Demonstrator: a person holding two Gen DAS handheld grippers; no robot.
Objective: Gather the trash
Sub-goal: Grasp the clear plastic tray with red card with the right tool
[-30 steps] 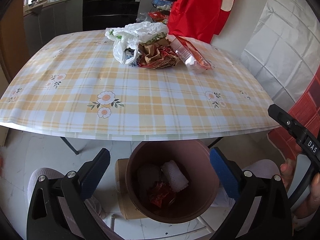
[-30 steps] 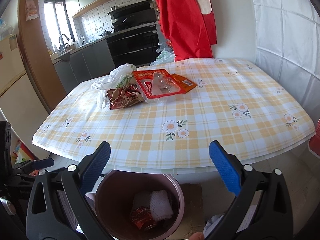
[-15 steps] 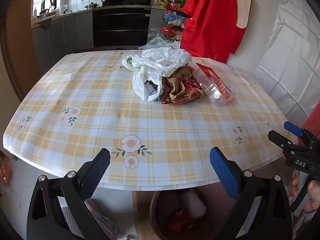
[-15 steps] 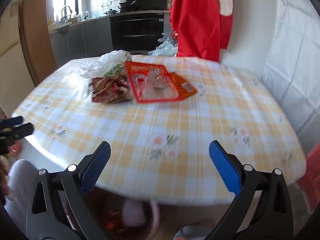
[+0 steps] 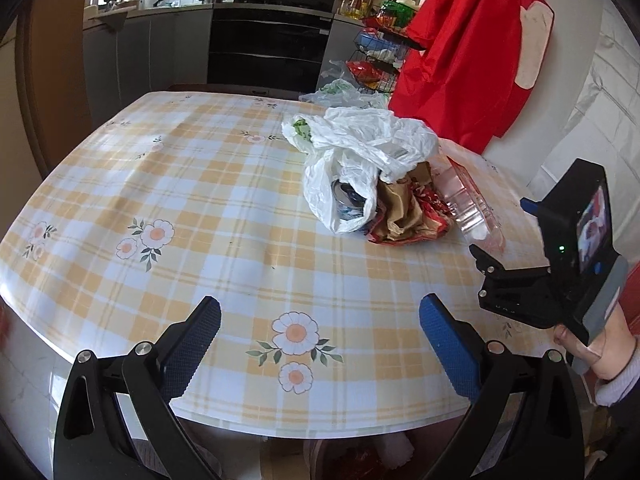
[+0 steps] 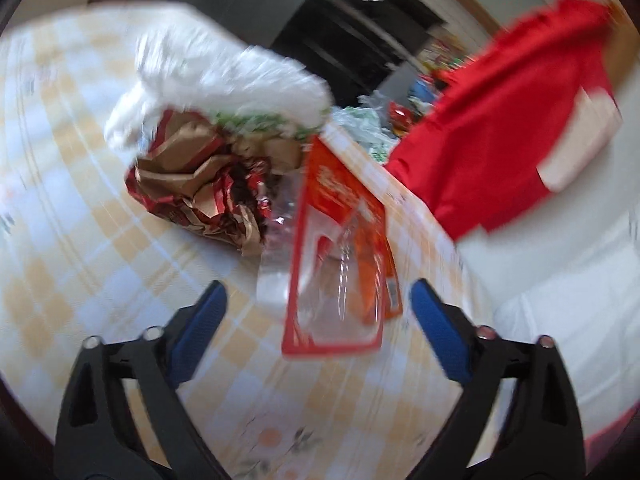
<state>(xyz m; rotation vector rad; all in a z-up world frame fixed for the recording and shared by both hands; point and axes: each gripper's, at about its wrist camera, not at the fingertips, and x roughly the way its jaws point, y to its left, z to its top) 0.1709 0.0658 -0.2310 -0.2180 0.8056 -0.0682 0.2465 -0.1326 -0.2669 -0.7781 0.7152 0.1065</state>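
A pile of trash lies on the checked table point(image 5: 200, 216): a white plastic bag point(image 5: 360, 160), a crumpled brown and red wrapper point(image 5: 404, 216) and a clear blister pack with red card point(image 5: 468, 204). My left gripper point(image 5: 320, 340) is open and empty above the near table edge. My right gripper point(image 6: 320, 312) is open, and the blister pack point(image 6: 340, 272) lies between and just ahead of its fingers. The wrapper point(image 6: 200, 184) and bag point(image 6: 224, 76) lie to its left. This view is blurred. The right gripper's body point(image 5: 560, 264) shows at right in the left wrist view.
A pink bin with trash in it point(image 5: 360, 460) stands under the near table edge. A red apron point(image 5: 472, 52) hangs on the wall behind the table. Kitchen cabinets and an oven point(image 5: 268, 52) stand at the back.
Both grippers have risen from the bin below the table edge. The right gripper has moved fast over the table toward the blister pack. The left has moved forward a little.
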